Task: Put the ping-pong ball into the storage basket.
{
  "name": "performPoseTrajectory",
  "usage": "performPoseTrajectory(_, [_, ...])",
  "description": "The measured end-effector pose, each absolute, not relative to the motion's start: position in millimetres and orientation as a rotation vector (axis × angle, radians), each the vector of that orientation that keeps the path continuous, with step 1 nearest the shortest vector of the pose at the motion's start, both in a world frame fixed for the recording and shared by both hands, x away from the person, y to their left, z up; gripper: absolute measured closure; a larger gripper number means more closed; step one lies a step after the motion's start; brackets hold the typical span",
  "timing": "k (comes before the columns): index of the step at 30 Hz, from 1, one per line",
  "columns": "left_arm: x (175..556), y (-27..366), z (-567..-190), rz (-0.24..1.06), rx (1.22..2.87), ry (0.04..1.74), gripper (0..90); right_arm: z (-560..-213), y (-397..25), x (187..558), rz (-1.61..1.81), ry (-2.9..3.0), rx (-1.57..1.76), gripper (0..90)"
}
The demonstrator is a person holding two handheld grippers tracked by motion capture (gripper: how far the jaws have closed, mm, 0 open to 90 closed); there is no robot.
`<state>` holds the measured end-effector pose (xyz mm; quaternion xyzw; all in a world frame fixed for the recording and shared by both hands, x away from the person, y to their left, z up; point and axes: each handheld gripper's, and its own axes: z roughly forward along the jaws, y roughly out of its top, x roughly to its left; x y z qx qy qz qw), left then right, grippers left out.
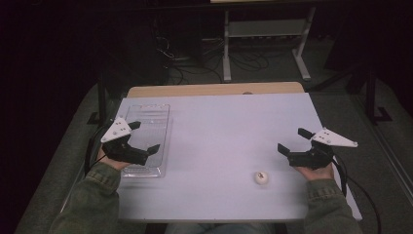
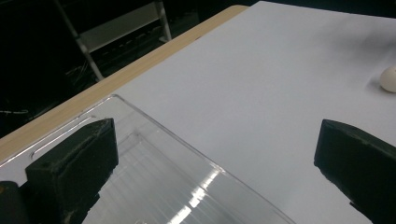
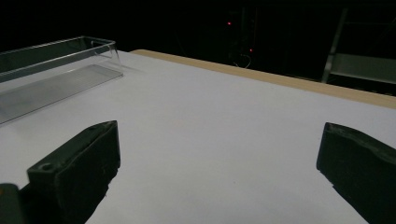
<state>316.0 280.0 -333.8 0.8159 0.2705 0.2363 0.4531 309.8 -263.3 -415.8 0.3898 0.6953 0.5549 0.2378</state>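
Observation:
A small white ball with a dark mark lies on the white table top near the front right; it also sits at the right edge of the left gripper view as the ball. A clear plastic tray rests at the left of the table, seen too as the tray and the tray. My left gripper hovers open over the tray's front half, jaws wide apart and empty. My right gripper stands open above the table, just right of and behind the ball, holding nothing.
The white table top has a wooden strip along its far edge. Beyond it stand a white metal frame and cables on a dark floor. Black cables trail from both grippers off the table's sides.

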Motion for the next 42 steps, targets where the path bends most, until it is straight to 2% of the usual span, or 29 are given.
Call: performPoseTrajectory(42, [344, 212, -306, 0.507, 2.210, 0.446, 0.0, -416, -264, 310, 1.518, 1.907, 1.062, 0.0])
